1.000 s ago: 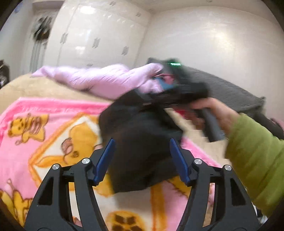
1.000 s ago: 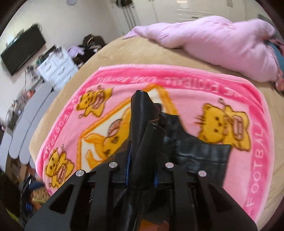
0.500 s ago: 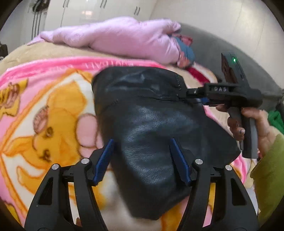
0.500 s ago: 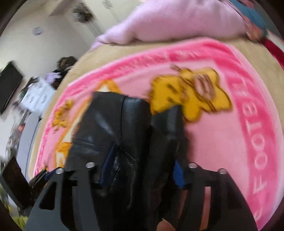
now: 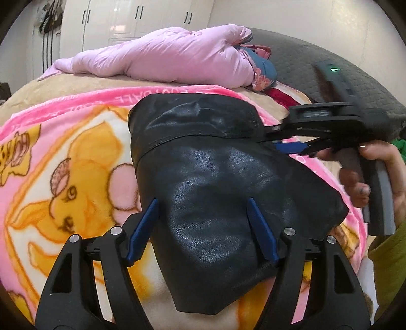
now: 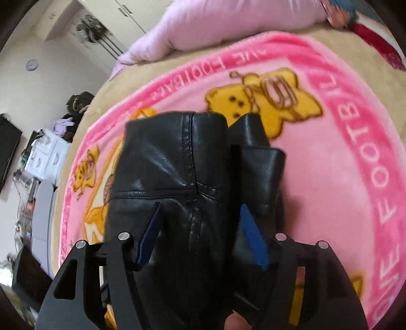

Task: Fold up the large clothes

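A black leather garment [image 5: 215,182] lies folded on the pink cartoon blanket [image 5: 63,177] on the bed. It also shows in the right wrist view [image 6: 177,177]. My left gripper [image 5: 203,215] is open, its blue pads [image 5: 142,228] wide apart over the garment's near part. My right gripper [image 6: 200,223] is open, its pads [image 6: 251,236] either side of the garment's edge. In the left wrist view the right gripper [image 5: 286,142] sits at the garment's right edge, held by a hand.
A pink quilted jacket [image 5: 165,58] lies at the far side of the bed, with blue and red clothes [image 5: 266,73] beside it. A dark headboard [image 5: 355,83] is at right. White wardrobes [image 5: 127,22] stand behind. A white drawer unit [image 6: 45,157] stands beside the bed.
The right gripper carried the garment down onto the blanket and opened, letting it go. The left gripper moved in closer over the garment, still open.
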The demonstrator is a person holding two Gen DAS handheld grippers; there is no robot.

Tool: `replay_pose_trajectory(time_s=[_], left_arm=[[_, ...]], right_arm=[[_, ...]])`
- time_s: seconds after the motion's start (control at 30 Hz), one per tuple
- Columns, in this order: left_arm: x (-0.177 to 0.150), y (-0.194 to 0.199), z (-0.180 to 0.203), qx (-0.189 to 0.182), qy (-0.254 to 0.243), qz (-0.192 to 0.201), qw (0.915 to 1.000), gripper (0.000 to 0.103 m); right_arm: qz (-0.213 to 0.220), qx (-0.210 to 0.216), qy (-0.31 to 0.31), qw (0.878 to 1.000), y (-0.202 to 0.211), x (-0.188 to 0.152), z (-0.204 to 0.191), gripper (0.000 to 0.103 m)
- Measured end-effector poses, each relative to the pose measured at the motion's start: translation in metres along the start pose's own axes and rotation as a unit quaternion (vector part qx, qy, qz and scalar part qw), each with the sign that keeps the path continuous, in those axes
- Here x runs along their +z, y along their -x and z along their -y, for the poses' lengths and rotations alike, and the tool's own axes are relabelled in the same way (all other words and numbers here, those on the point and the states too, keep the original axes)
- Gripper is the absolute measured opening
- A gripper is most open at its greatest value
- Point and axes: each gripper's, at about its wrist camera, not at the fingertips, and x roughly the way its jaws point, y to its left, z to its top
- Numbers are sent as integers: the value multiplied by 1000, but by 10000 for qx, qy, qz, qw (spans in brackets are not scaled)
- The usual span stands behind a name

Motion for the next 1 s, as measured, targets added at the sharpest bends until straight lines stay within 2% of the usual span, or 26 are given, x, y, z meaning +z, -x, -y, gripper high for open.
replay_pose_trajectory(time_s=[0.07,0.1,0.13,0.23,0.37,0.43,0.6,0.73,0.87,0.93,1.0], left_arm=[[0,1,3,52,-94,-2,9999,63],[0,1,4,64,-122,1,9999,63],[0,1,5,79,-140,-5,9999,63],[3,4,7,35,-226,25,9997,64],[12,6,6,72,-261,145,9995,87],[17,4,4,-59,-150,128,9998,88],[19,-14,9,-149,-162,-116,9997,89],[13,-28,12,-284,-117,-273,9992,89],[7,-38,12,-424,45,-320,9986,91],[6,-39,12,-381,89,-337,9987,92],[5,-39,12,-334,74,-359,9988,93]], right_arm=[[115,-4,85,9999,-5,-3,-6,43],[217,10,136,9997,-2,-5,-9,24],[415,-3,257,9988,3,-7,-14,15],[1091,-91,1075,9882,28,-16,-41,8],[1783,214,1654,9697,62,-23,-54,7],[1970,260,1667,9658,66,-19,-43,7],[1812,164,940,9788,43,-20,11,7],[1612,-260,570,9849,7,-36,48,12],[1487,-256,310,9881,-2,-38,62,15],[1506,-276,277,9878,2,-38,56,20],[1437,-221,234,9891,8,-37,51,33]])
